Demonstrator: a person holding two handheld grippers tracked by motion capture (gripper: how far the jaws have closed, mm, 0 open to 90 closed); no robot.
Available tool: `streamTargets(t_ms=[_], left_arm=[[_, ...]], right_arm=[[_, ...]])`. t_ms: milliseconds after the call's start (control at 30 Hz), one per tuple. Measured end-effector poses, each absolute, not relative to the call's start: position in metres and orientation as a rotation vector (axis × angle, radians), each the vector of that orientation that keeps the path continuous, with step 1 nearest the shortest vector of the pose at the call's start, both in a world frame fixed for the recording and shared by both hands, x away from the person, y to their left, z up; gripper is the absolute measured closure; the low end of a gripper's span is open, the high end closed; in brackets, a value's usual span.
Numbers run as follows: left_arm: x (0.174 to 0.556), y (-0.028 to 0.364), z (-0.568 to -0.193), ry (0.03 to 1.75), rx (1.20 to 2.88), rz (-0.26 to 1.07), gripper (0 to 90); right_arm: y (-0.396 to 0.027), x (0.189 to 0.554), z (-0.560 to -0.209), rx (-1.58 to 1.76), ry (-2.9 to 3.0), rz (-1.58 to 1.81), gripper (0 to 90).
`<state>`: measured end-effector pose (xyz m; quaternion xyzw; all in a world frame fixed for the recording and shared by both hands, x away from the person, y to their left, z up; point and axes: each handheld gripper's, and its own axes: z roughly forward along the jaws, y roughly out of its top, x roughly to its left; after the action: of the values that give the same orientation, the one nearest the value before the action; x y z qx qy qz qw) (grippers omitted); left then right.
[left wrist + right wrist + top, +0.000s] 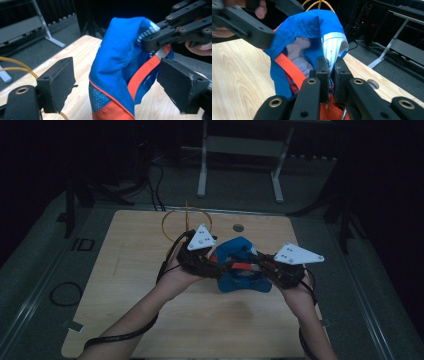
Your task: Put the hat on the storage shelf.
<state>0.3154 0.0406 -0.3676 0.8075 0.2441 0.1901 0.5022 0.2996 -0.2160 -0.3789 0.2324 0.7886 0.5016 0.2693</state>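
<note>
Pinching the blue garment (312, 27) in my right tongs (331, 65), I hold my left tongs (115, 82) open around it, pads apart, near the tabletop's (130, 270) far edge.

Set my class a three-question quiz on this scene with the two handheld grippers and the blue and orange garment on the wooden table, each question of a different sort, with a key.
1. True or false: the right gripper is clamped on the blue and orange garment.
2. How do the jaws of the left gripper stand? A) open, either side of the garment B) shut on the yellow cable C) shut on the garment
3. What loops on the wooden table behind the hands?

Key:
1. True
2. A
3. A yellow cable
</note>
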Motion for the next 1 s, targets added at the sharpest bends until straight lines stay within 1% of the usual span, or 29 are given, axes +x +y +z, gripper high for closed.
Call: streamTargets(t_ms=[133,167,267,333,400,433,533,667,700,733,767,833,1000], left_arm=[[0.32,0.036,-0.372,0.594,1.997,0.448,24.5],[0.321,0.035,-0.373,0.593,2.007,0.433,29.8],[0.324,0.033,-0.375,0.585,2.033,0.427,39.5],[0.325,0.03,-0.376,0.585,2.049,0.42,43.9],[0.326,0.027,-0.378,0.593,2.065,0.45,47.1],[0.327,0.026,-0.378,0.588,2.069,0.441,50.9],[0.33,0.023,-0.379,0.604,2.07,0.445,55.8],[0.331,0.016,-0.381,0.617,2.086,0.464,69.1],[0.331,0.014,-0.381,0.605,2.097,0.472,75.5],[0.33,0.012,-0.382,0.599,2.097,0.479,79.6],[0.329,0.009,-0.384,0.583,2.105,0.497,85.5],[0.329,0.005,-0.387,0.565,2.113,0.522,87.9],[0.326,0.004,-0.389,0.542,2.105,0.608,88.5]], right_arm=[[-0.214,0.298,-0.378,0.617,2.127,1.354,84.8],[-0.213,0.298,-0.378,0.618,2.128,1.361,84.7],[-0.212,0.297,-0.378,0.616,2.126,1.362,84.8],[-0.211,0.297,-0.379,0.613,2.127,1.366,84.7],[-0.21,0.297,-0.38,0.613,2.131,1.368,84.7],[-0.209,0.296,-0.38,0.611,2.134,1.369,84.8],[-0.207,0.296,-0.381,0.602,2.138,1.367,84.7],[-0.207,0.295,-0.381,0.605,2.141,1.37,84.7],[-0.206,0.294,-0.382,0.602,2.142,1.369,84.8],[-0.205,0.294,-0.382,0.601,2.144,1.367,84.7],[-0.204,0.293,-0.383,0.598,2.146,1.364,84.7],[-0.203,0.292,-0.385,0.592,2.154,1.357,84.7],[-0.205,0.292,-0.39,0.616,2.146,1.354,84.5]])
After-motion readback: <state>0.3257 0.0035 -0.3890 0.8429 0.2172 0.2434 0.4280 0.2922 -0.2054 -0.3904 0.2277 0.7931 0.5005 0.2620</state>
